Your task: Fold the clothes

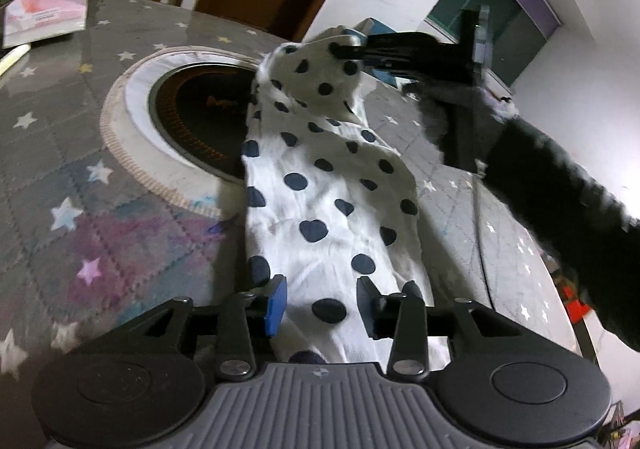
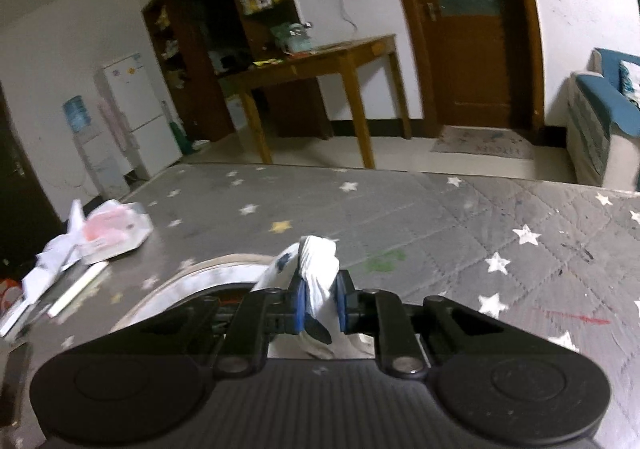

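A white garment with dark blue polka dots [image 1: 320, 185] stretches in a long, bunched strip above a round desk [image 1: 80, 153] covered in a grey quilted cloth with stars. Folding appears to be at an early stage: the fabric is gathered and creased, with no neat fold visible, and it is still lifted rather than laid flat.

The right gripper [image 2: 319, 305] is closed on one end of the garment, its blue pads pinching a crumpled wad of white cloth. In the left wrist view this gripper holds the far end raised.

The left gripper [image 1: 322, 307] has its jaws apart, with the near end of the garment lying between the pads, which do not press on it.

Under the garment sits a round black cooktop [image 1: 200, 109] set into the desk. A pink and white tissue pack [image 1: 46, 9] lies near the desk's far edge.
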Motion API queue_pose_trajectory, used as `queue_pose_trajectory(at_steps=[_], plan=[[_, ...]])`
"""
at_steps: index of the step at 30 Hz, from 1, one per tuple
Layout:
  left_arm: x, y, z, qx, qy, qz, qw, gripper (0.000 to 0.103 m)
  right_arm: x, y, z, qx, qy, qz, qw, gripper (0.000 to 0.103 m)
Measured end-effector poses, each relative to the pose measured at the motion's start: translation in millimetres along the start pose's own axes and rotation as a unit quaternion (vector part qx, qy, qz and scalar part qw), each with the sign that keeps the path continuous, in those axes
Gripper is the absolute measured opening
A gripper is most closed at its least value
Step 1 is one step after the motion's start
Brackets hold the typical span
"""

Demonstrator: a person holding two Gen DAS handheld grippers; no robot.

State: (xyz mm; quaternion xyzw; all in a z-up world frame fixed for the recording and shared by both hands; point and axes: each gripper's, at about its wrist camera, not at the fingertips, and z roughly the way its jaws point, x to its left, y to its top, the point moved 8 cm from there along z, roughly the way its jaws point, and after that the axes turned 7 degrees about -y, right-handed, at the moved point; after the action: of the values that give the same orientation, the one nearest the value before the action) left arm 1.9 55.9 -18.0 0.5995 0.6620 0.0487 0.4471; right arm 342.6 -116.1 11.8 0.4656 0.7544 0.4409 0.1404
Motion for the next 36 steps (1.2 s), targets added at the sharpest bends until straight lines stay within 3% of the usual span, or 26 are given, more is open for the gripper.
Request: queue_pose_trajectory(at_steps=[8, 19, 30, 36], plan=[[4.3, -16.5, -9.5, 0.003, 0.021, -0.016, 0.9996, 0.046, 38.5, -26.8, -84.3, -0.003, 0.054, -0.007, 0.999, 0.014], [6.7, -28.0, -25.3, -0.013, 0.034, -0.022, 0.9991, 0.046, 102.8, -94.0, -184.5, 0.015, 0.144, -0.045, 0.988, 0.014], [8.7, -36.1, -44.7, -0.035, 0.048, -0.032, 0.9978, 0.046, 154.4, -169.5, -262.6, 0.008, 0.217, -0.171, 0.961, 0.015], [8.2, -41.2, -60.3, -0.045, 0.049, -0.032, 0.9972, 0.046, 157.1, -214.8, -271.2, 0.023, 0.196, -0.278, 0.940, 0.027]])
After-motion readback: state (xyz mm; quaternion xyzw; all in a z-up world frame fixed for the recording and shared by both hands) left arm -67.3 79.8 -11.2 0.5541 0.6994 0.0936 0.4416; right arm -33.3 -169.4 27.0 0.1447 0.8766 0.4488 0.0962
